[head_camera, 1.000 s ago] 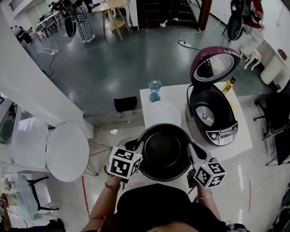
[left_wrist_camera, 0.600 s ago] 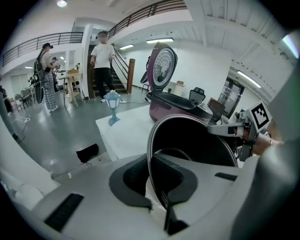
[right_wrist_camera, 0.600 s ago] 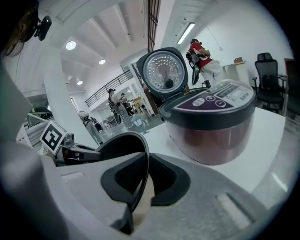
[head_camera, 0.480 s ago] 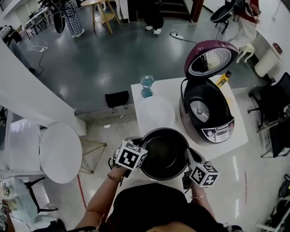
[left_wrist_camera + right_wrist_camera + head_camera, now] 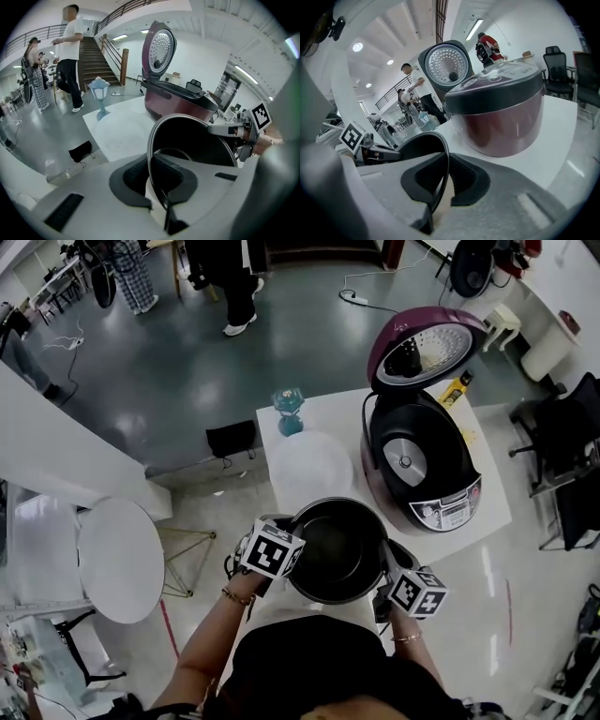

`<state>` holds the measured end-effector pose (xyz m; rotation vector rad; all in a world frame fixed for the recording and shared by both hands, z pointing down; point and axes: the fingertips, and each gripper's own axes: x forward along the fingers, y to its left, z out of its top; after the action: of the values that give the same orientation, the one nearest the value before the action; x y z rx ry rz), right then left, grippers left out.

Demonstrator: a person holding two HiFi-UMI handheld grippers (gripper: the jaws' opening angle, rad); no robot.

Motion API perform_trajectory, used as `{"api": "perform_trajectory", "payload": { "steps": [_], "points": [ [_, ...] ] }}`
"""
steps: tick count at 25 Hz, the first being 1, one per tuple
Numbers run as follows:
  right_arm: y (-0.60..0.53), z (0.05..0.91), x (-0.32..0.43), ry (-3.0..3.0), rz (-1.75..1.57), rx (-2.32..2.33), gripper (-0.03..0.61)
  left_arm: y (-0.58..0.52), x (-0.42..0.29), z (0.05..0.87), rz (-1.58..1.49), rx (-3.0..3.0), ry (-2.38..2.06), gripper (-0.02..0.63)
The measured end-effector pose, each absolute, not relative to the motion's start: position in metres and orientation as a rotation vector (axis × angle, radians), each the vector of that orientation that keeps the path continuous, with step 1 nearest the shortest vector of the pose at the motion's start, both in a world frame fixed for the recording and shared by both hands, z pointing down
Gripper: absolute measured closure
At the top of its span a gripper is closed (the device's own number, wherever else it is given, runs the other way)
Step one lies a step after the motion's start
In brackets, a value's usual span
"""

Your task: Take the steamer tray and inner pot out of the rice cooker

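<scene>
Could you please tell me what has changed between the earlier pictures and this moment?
The left gripper and right gripper have lowered the inner pot toward the near end of the white table; it looks smaller in the head view. Both stay shut on its rim. The rice cooker remains open, and the white tray and blue glass have not moved.

An open office hall: far beyond the fingers (image 5: 130, 181) stand a dark wood-railed staircase (image 5: 93, 58), black swivel chairs (image 5: 192, 85), glossy grey floor (image 5: 33, 129).
</scene>
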<state>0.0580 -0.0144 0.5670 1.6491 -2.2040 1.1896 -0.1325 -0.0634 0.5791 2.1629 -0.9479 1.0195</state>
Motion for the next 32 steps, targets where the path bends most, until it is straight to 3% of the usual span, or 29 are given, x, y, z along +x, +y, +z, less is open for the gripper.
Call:
{"api": "perform_trajectory", "payload": {
  "steps": [23,25,28,32],
  "points": [
    [-0.025,0.570,0.065,-2.208,1.142,1.644,0.536,-0.069,-0.125,0.582,0.857,2.235,-0.921,0.590],
    [-0.024,0.571,0.067,-2.191,1.139,1.650,0.514,-0.068,-0.127,0.580,0.861,2.250,-0.946,0.567],
    [-0.021,0.569,0.069,-2.187,1.121,1.666,0.500,-0.065,-0.137,0.579,0.893,2.261,-0.974,0.460],
    [-0.013,0.553,0.080,-2.151,1.014,1.760,0.495,-0.064,-0.151,0.561,0.833,2.287,-1.048,0.433]
  ]
}}
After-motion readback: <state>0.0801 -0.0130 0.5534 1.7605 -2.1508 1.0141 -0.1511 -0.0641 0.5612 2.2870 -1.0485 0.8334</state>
